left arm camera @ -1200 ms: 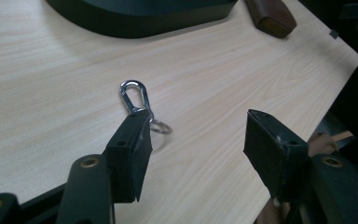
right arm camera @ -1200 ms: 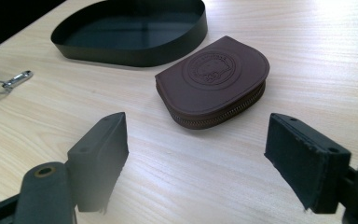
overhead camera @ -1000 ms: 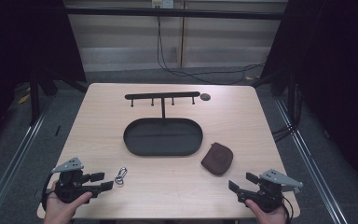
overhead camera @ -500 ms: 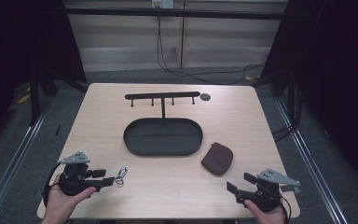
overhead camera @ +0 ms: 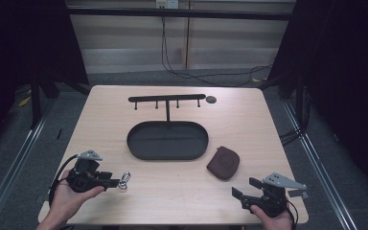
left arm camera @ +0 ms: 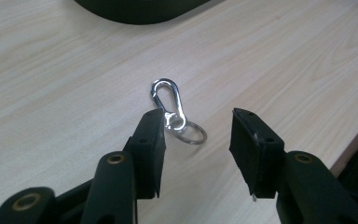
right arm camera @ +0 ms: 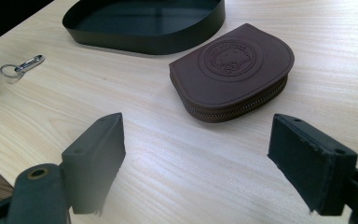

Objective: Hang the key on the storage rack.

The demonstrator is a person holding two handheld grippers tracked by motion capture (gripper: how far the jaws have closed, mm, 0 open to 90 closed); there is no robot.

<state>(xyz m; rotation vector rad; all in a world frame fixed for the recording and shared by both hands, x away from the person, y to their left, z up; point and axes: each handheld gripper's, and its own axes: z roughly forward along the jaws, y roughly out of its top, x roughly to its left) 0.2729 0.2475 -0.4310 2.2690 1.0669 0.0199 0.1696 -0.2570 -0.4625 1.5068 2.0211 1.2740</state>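
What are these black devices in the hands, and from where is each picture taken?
A person holds hand-operated tongs, one in each hand. The high view looks down on the table; the other two come from cameras riding on each tool. The left tongs have just been closing around a silver carabiner clip with a key ring but do not yet pinch it. The right tongs are open, pointing at a brown zip pouch. A black oval tray with a hook rack stands in the middle.

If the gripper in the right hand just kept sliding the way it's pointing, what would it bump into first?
Most likely the brown zip pouch: it lies straight ahead of the right gripper, whose jaws stand open and empty. The black oval tray sits beyond it.
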